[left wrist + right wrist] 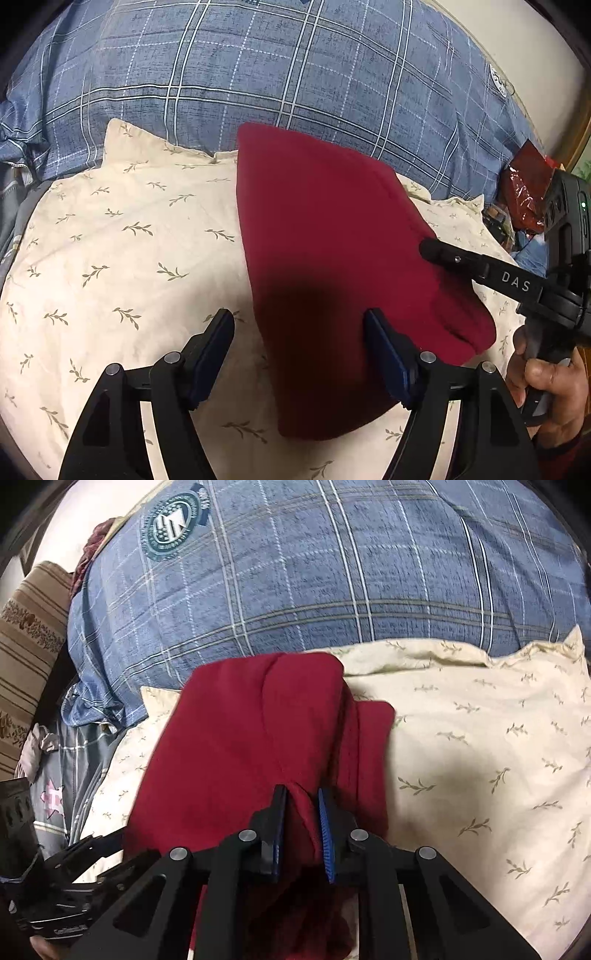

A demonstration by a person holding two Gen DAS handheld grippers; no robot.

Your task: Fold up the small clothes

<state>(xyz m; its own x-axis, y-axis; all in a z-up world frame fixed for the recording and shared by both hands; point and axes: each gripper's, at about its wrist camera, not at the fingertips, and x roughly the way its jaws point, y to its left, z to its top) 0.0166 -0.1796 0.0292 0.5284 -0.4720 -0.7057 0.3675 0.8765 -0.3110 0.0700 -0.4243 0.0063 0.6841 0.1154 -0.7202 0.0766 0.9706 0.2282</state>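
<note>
A dark red folded garment [332, 258] lies on a cream leaf-print pillow [129, 240]. My left gripper [299, 321] is open and empty, hovering above the garment's near left edge. My right gripper [302, 797] is shut on a fold of the red garment [258, 731], with cloth bunched between its blue pads [325, 830]. In the left wrist view the right gripper [428, 249] comes in from the right and touches the garment's right edge, held by a hand [550, 380].
A blue plaid duvet [277, 62] lies behind the pillow. A red plastic bag [528, 184] and clutter lie at the far right. In the right wrist view a brown striped cushion [26, 657] and grey bedding [62, 775] are at the left.
</note>
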